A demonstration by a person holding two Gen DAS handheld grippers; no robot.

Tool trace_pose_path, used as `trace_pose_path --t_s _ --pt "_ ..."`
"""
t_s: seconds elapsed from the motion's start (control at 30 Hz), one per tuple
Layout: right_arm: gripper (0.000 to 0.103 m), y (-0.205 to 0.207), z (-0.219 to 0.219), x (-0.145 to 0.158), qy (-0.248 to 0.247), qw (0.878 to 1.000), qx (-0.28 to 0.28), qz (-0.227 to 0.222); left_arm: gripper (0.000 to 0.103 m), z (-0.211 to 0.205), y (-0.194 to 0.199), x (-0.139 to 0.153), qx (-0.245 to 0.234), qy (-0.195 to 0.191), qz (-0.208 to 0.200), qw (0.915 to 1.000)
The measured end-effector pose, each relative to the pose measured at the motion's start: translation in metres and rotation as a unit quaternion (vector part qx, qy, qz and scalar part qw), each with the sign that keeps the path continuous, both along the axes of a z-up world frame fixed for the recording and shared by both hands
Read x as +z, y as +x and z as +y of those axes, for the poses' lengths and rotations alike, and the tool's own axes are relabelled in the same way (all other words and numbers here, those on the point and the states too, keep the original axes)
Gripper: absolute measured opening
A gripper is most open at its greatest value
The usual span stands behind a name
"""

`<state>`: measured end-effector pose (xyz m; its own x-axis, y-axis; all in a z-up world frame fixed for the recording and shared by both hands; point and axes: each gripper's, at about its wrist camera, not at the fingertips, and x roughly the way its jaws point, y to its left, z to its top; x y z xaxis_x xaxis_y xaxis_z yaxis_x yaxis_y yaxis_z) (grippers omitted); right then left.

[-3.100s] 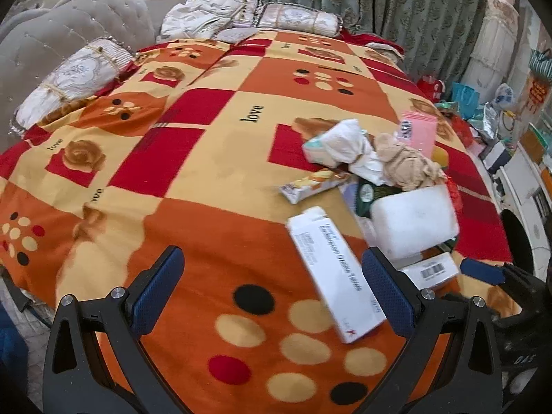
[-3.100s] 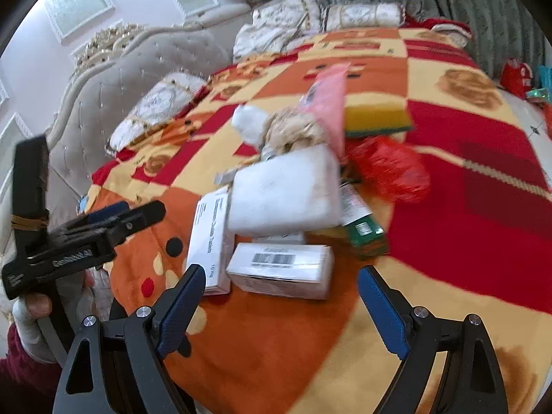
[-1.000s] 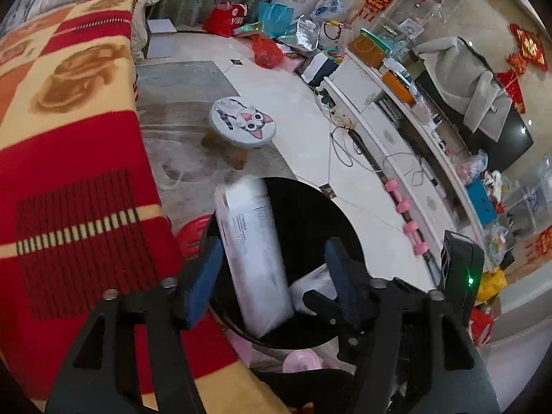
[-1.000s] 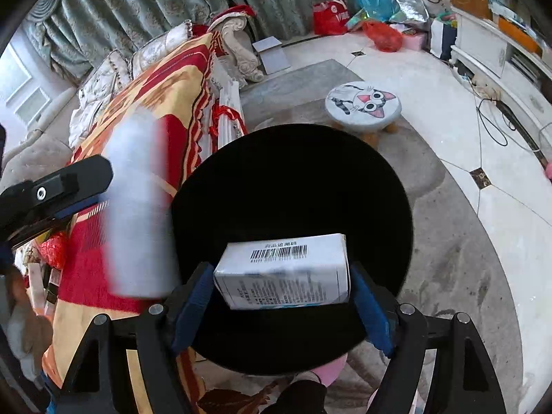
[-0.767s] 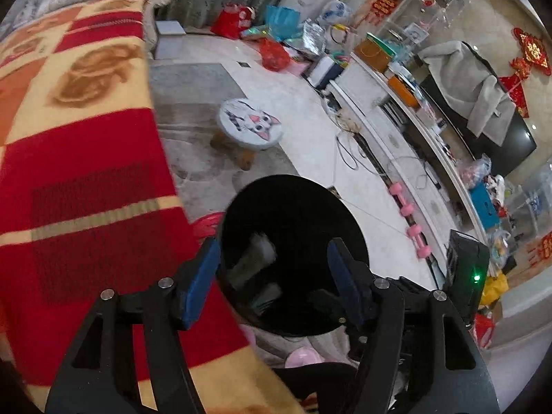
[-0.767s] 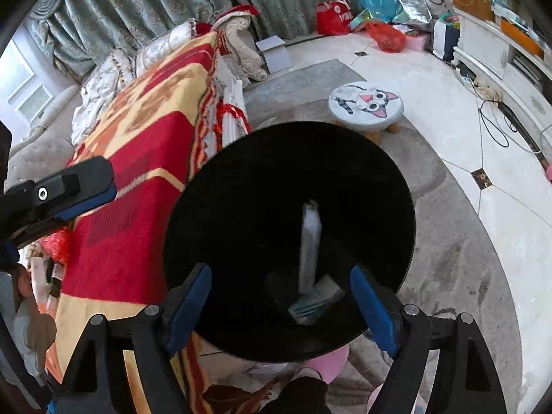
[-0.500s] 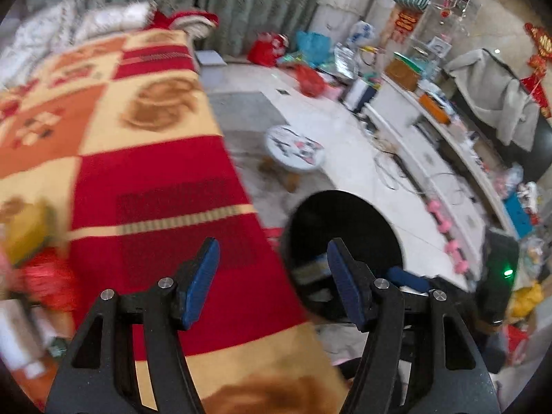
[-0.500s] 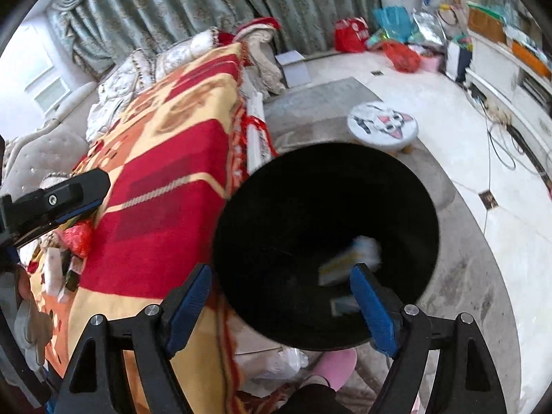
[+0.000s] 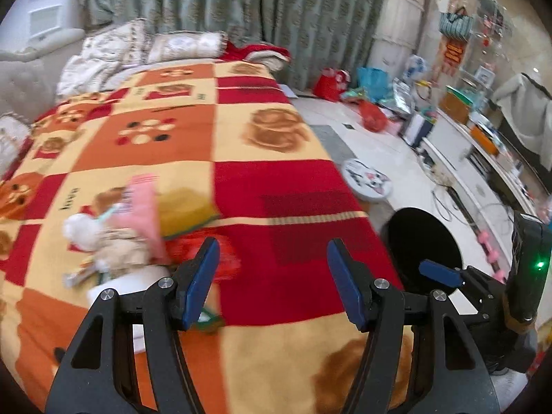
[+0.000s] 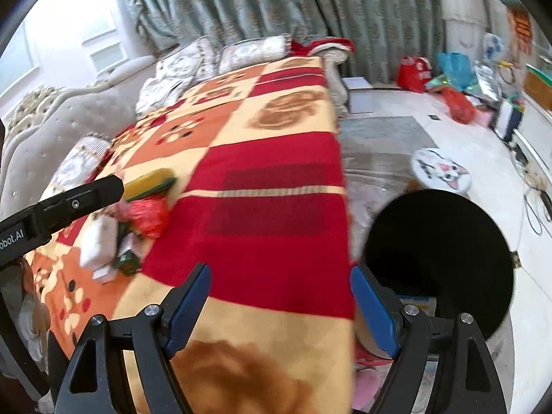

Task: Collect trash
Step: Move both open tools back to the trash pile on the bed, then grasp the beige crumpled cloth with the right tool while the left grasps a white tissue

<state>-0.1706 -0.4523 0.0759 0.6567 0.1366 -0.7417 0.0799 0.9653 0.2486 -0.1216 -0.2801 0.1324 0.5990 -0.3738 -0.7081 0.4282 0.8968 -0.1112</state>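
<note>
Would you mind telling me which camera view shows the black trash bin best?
The right wrist view: the black trash bin fills its lower right, open mouth facing the camera, beside the bed. The left wrist view shows it smaller, partly hidden behind the right gripper.

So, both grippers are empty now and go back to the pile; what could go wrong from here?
The red plastic bag is soft and lies against the yellow sponge and white block, so a grasp may drag neighbours. The black bin stands off the blanket's edge; a light item could miss it.
</note>
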Motion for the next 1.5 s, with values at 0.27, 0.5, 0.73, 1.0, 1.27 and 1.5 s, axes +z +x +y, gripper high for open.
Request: trace_pose_path --t_s 0.27,0.5,0.73,1.0,1.27,1.5 --pt "0.081 0.020 0.062 0.008 -0.004 0.998 0.057 -0.002 0.064 0.063 0.006 -0.001 0.060 0.006 -0.012 0.9981" --pt "0.081 0.032 0.098 0.011 -0.009 0.996 0.084 0.005 0.064 0.098 0.007 -0.001 0.095 0.007 -0.017 0.9953" --pt "0.081 0.043 0.124 0.015 -0.012 0.995 0.100 0.004 0.064 0.123 0.009 -0.004 0.111 0.006 -0.018 0.9937" --pt "0.081 0.056 0.152 0.017 -0.020 0.991 0.129 0.004 0.064 0.155 0.015 -0.011 0.139 0.008 -0.010 0.9903" --pt "0.081 0.084 0.189 0.024 -0.017 0.984 0.177 -0.008 0.064 0.201 0.022 -0.022 0.167 0.019 0.004 0.9857" --pt "0.060 0.133 0.227 0.020 -0.041 0.976 0.214 0.004 0.064 0.236 0.037 -0.031 0.193 0.005 0.027 0.9809"
